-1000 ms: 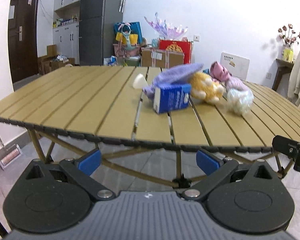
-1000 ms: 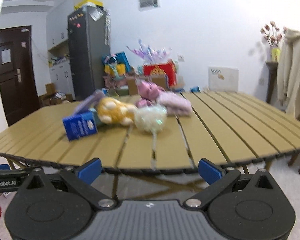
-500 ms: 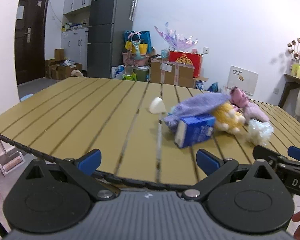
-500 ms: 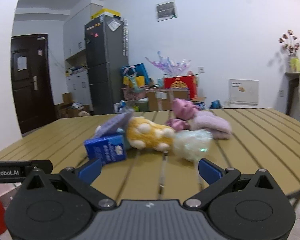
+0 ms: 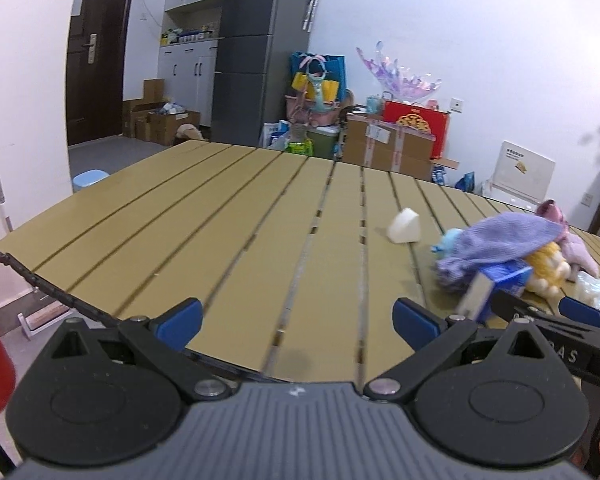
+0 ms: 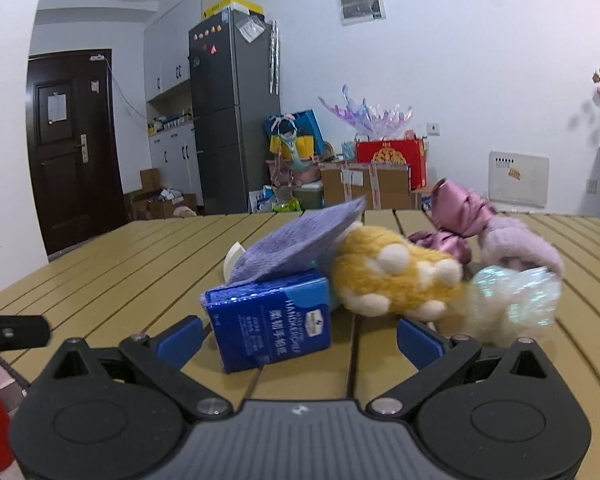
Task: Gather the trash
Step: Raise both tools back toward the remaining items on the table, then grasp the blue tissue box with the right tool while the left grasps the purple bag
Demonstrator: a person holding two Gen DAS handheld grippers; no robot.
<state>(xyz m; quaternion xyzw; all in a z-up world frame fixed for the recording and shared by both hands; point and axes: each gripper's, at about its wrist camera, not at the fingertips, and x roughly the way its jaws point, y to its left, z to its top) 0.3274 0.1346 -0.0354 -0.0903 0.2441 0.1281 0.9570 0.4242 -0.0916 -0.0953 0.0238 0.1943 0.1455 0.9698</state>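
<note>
- The blue carton (image 6: pixel 269 325) lies on its side on the slatted table (image 6: pixel 140 280), right in front of the right gripper (image 6: pixel 298 334); its near end sits between the two spread blue fingertips (image 6: pixel 179 338), which grip nothing.
- A purple cloth (image 6: pixel 300 242) is draped over the carton's top, a yellow plush toy (image 6: pixel 392 276) touches its right side, and a crumpled clear plastic wrapper (image 6: pixel 512 300) lies just beside the toy.
- A small white cup-like scrap (image 5: pixel 403 226) sits on the table apart from the pile, toward its far left.
- The left gripper (image 5: pixel 296 324) hangs over bare slats near the table edge, its jaws wide apart and empty, with the pile well off to its right.
- Compared with a second ago, both grippers have come forward over the table; the carton now fills the right gripper's opening, where before it lay farther off to the left.
- The carton's white print reads "HANDKERCHIEF" with Chinese characters beside it; the letters "AS" show on the right gripper's side (image 5: pixel 568 354) in the left view.
</note>
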